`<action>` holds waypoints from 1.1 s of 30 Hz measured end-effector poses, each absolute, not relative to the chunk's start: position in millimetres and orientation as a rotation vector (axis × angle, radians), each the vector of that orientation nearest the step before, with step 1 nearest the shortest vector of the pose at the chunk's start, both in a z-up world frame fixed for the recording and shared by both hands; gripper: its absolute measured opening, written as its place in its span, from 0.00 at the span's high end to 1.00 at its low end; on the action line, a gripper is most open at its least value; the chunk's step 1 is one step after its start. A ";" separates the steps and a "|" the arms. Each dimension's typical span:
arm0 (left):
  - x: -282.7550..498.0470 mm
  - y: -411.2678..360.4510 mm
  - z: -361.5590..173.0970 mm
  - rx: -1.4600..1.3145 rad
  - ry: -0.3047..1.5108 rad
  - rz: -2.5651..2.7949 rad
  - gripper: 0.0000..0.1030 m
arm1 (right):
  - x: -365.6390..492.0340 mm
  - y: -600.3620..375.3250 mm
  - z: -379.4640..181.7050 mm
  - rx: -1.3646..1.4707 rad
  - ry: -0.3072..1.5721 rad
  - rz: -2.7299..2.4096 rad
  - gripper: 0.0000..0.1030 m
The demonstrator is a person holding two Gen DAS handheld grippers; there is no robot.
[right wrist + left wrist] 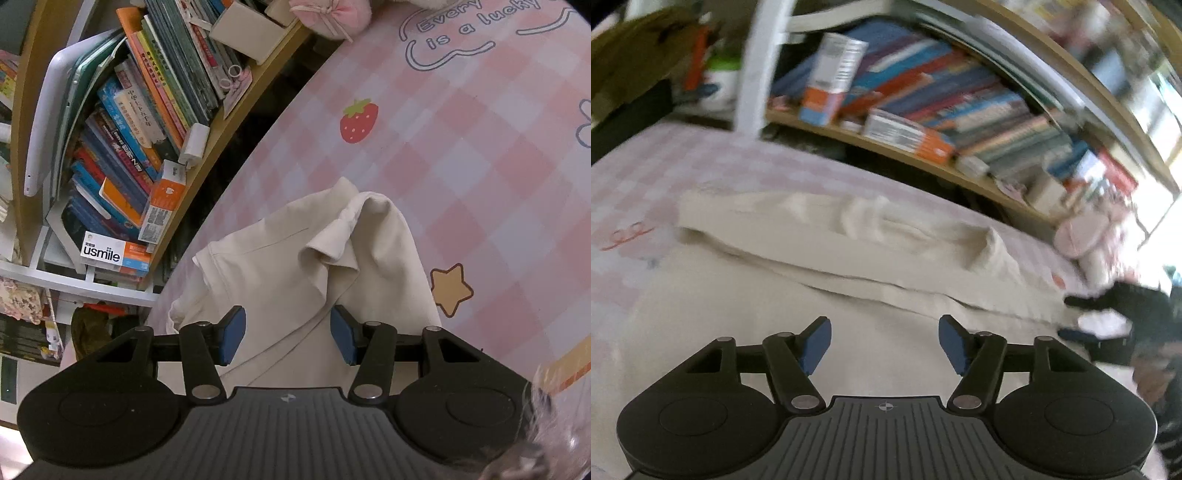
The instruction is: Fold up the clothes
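Observation:
A cream garment (849, 240) lies on the pink checked tabletop (646, 177), with a long folded edge running across it. My left gripper (884, 332) hovers over the near part of the cloth, open, with nothing between its blue pads. The left wrist view is blurred. In the right wrist view the garment (280, 251) ends in a rumpled, turned-over corner. My right gripper (288, 325) stands open just above the cloth, pads apart and not pressing on it. The right gripper (1078, 317) also shows at the garment's right end in the left wrist view.
A wooden bookshelf (129, 129) packed with books and boxes runs along the table's far edge, with a dark gap between them. A pink plush toy (1078, 232) sits at the far right corner. The table cover (480, 166) carries strawberry and star prints.

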State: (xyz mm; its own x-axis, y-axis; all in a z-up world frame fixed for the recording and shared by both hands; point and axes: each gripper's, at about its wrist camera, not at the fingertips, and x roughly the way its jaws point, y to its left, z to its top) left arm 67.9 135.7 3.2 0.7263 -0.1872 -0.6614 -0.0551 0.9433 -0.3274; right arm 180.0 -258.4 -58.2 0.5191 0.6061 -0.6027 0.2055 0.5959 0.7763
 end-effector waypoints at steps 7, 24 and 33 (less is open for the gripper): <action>79.2 86.3 -15.9 -0.193 0.815 -0.080 0.39 | 179.9 -247.5 -51.4 0.823 1.017 0.300 0.52; 67.7 60.1 -34.9 0.049 0.809 -0.097 0.31 | 174.6 -224.6 -44.0 0.626 0.984 0.322 0.50; 68.2 58.1 -37.5 0.068 0.811 -0.120 0.24 | 167.7 -202.5 -39.7 0.444 0.962 0.350 0.42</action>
State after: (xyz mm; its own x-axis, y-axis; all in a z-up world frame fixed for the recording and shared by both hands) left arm 68.2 58.1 -37.5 0.6828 -0.0809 -0.7261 0.1326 0.9911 0.0143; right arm 167.7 -202.4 -39.7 0.5281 0.4743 -0.7044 -0.0895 0.8559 0.5093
